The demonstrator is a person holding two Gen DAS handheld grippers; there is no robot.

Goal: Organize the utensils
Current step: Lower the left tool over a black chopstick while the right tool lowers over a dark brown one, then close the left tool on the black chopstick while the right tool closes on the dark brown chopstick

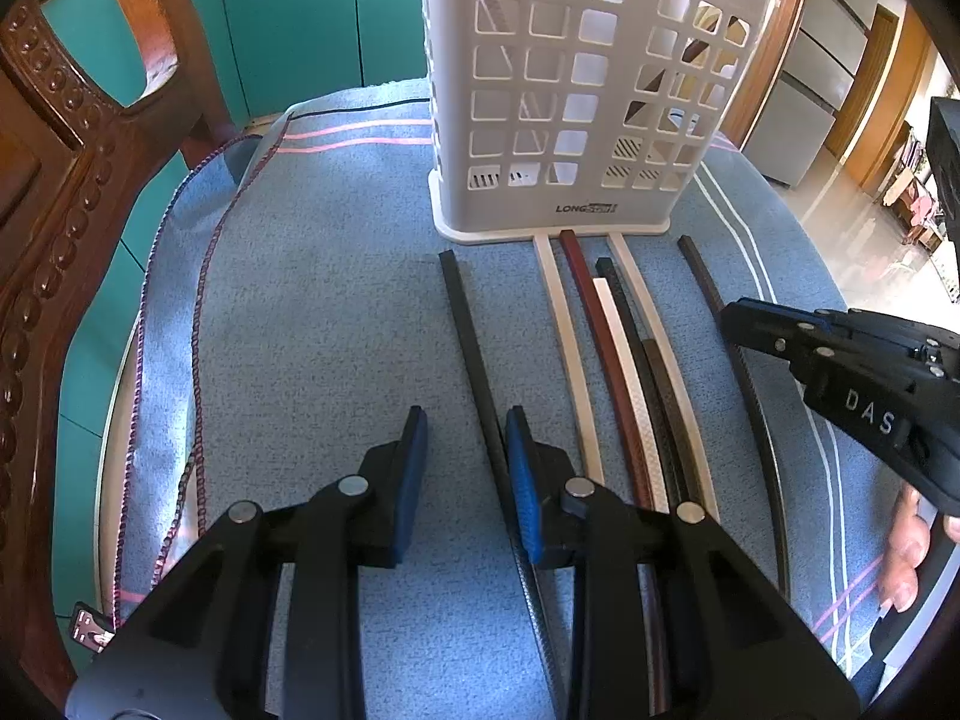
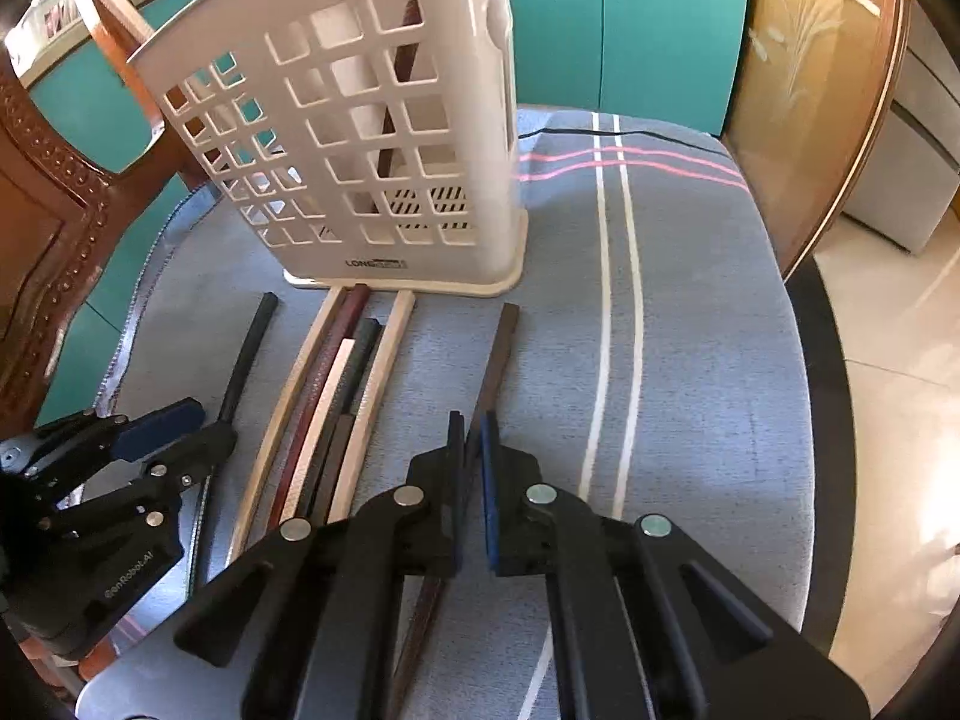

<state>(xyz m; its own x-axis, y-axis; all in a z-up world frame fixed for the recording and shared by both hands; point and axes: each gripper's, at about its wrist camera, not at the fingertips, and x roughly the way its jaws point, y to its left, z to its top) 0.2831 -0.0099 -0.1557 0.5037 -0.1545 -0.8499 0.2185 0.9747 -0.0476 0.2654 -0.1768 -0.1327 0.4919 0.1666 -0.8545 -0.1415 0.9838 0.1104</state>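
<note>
The left gripper [image 1: 467, 468] is released, its right pad just beside the black stick [image 1: 474, 348]; the right gripper [image 2: 474, 468] is clenched on the brown stick [image 2: 501, 348]; next, I judge, lift it into the far holder [image 2: 384, 120]; other sticks [image 1: 612, 348] lie between.

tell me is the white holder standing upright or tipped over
Upright: the white holder stands on its flat base on the blue cloth, open top up, with chopsticks lying flat in front.
</note>
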